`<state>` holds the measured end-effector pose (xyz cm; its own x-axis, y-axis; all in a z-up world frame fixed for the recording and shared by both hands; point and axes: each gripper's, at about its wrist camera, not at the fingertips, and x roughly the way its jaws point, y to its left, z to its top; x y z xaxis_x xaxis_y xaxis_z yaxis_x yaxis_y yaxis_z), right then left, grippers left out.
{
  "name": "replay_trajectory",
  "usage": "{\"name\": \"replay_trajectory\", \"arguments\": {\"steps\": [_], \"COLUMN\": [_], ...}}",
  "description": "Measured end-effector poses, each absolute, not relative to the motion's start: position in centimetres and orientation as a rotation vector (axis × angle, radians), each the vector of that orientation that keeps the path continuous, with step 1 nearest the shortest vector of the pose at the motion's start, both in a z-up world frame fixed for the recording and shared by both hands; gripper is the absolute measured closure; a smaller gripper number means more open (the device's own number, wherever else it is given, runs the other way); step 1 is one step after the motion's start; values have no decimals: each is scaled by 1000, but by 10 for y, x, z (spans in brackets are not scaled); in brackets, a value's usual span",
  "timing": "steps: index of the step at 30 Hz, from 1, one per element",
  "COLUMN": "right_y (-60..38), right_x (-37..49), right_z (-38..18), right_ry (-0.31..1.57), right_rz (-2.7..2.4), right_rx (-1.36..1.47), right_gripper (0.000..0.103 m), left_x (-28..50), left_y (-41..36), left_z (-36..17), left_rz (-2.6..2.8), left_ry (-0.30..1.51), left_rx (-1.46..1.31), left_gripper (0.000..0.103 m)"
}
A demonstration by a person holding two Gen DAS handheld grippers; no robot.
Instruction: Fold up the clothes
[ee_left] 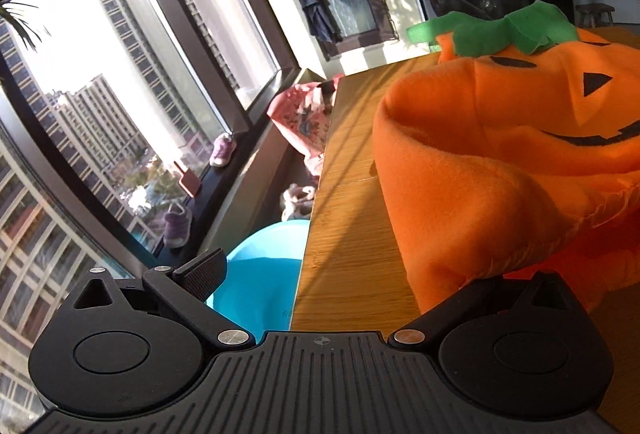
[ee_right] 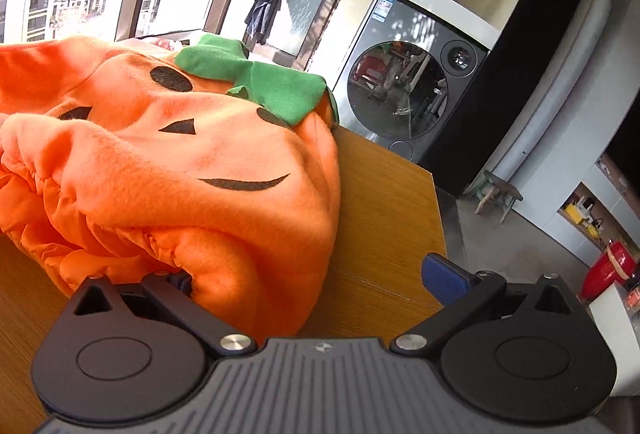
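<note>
An orange fleece pumpkin costume (ee_left: 500,161) with a black face and a green leaf collar (ee_left: 500,29) lies bunched on the wooden table (ee_left: 352,234). My left gripper (ee_left: 344,274) is open wide; its right finger is hidden under the costume's near left edge, its left finger (ee_left: 204,272) hangs past the table's left edge. The costume also shows in the right wrist view (ee_right: 180,169). My right gripper (ee_right: 316,278) is open; its left finger is tucked under the costume's near hem, its blue-padded right finger (ee_right: 446,280) is over bare table (ee_right: 384,226).
A blue tub (ee_left: 264,282) sits below the table's left edge, with pink cloth (ee_left: 304,121) and shoes (ee_left: 222,149) by the window. A washing machine (ee_right: 412,93) stands beyond the table's far edge, and a small stool (ee_right: 498,193) is on the floor to the right.
</note>
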<state>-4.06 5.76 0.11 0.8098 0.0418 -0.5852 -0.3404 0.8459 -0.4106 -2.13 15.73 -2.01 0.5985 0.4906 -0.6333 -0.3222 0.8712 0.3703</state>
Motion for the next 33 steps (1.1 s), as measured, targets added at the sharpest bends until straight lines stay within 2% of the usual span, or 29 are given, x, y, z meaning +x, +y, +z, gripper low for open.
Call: {"name": "replay_trajectory", "arguments": {"steps": [5,11,14,16,18,22,26,33], "right_y": [46,8,-11,-23,-29,-20,-3,32], "right_x": [-60,-84,-101,-100,-85,-22,23,115], "right_z": [-6,39,67,83,93,70,47,9], "right_ry": [696,712,632,573,550,725,832,965], "right_rz": [345,568,690,740,755,661,629,664], "right_rx": [-526,-307,-189,-62,91,295,329,378], "right_gripper": [0,0,0,0,0,0,0,0], "left_x": [-54,-74,-67,-31,-3,42,85,76], "left_y": [135,109,103,107,117,142,168,199], "left_z": [-1,48,70,69,56,14,-28,-44], "left_rz": [40,-320,-384,-377,-355,-284,-211,-194], "left_ry": [824,622,517,518,568,735,893,867], "left_rx": [76,-24,-74,-157,-228,-355,-476,-462], "left_gripper": [0,0,0,0,0,0,0,0]}}
